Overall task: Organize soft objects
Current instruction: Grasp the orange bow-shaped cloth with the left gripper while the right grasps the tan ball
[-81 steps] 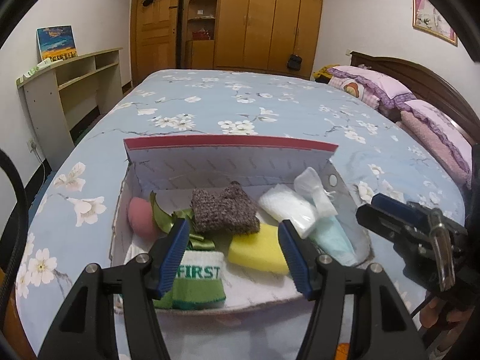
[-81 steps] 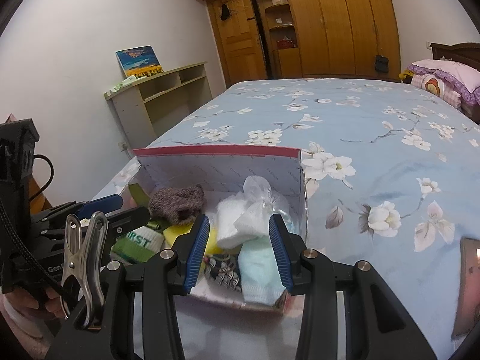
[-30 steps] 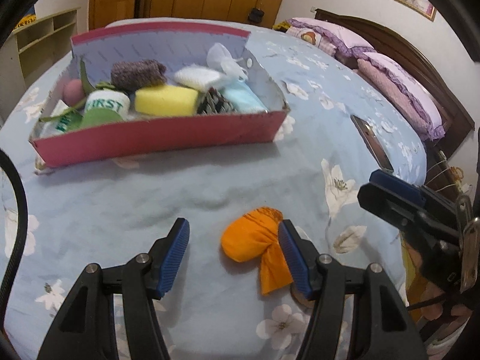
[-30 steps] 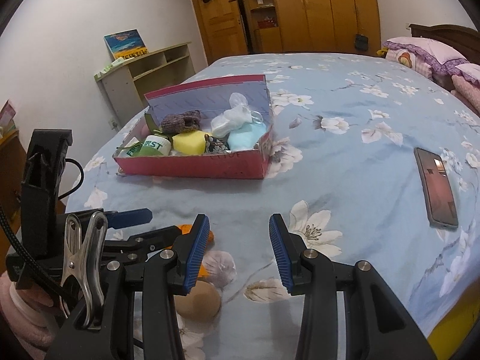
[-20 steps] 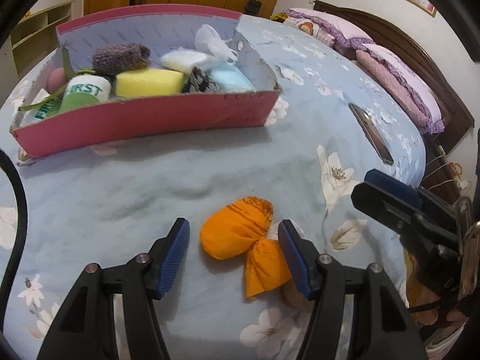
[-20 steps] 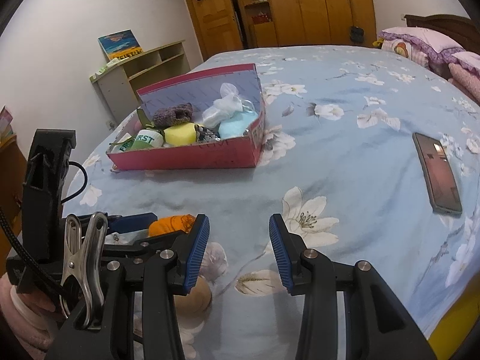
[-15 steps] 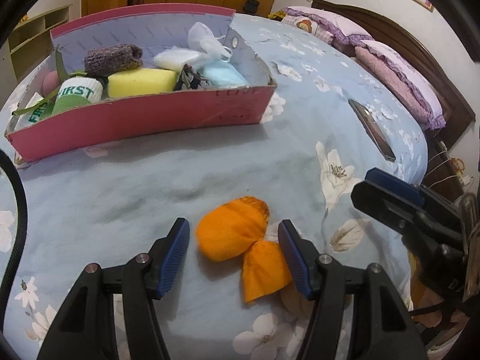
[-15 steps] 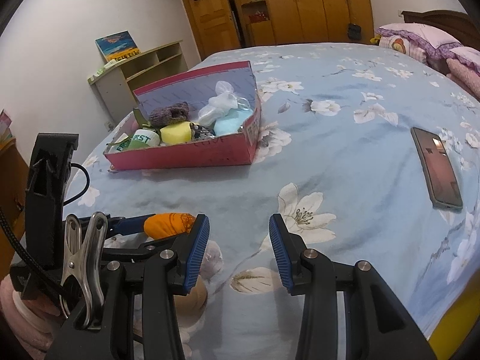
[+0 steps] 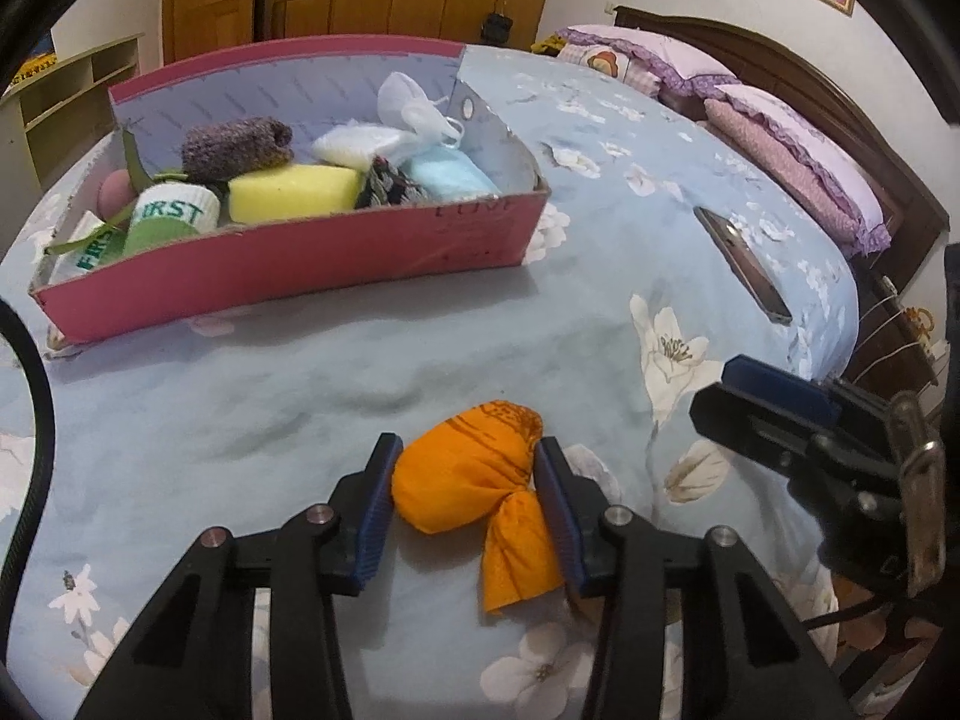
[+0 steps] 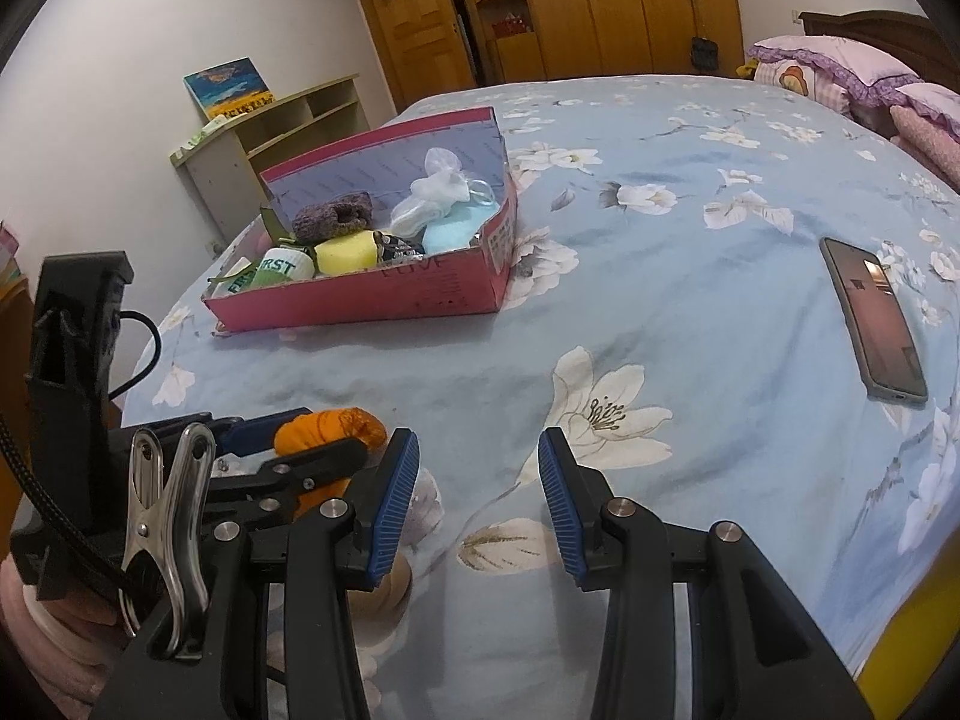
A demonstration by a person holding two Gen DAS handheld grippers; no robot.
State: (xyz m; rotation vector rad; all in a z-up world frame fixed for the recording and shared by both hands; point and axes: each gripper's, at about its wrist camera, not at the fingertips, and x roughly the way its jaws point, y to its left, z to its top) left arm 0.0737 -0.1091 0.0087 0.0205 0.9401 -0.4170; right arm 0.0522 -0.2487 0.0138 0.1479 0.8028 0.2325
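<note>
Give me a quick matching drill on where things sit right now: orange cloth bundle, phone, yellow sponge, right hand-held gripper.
Things:
1. orange cloth bundle
2. phone
3. yellow sponge
4. right hand-held gripper

Places or states:
A. inside the pink box
B. lying flat on the bedspread, apart from the box
C. between the closing pads of the left hand-held gripper
D. pads apart, nothing between them

Pairs: 1-C, 2-B, 3-A, 4-D
</note>
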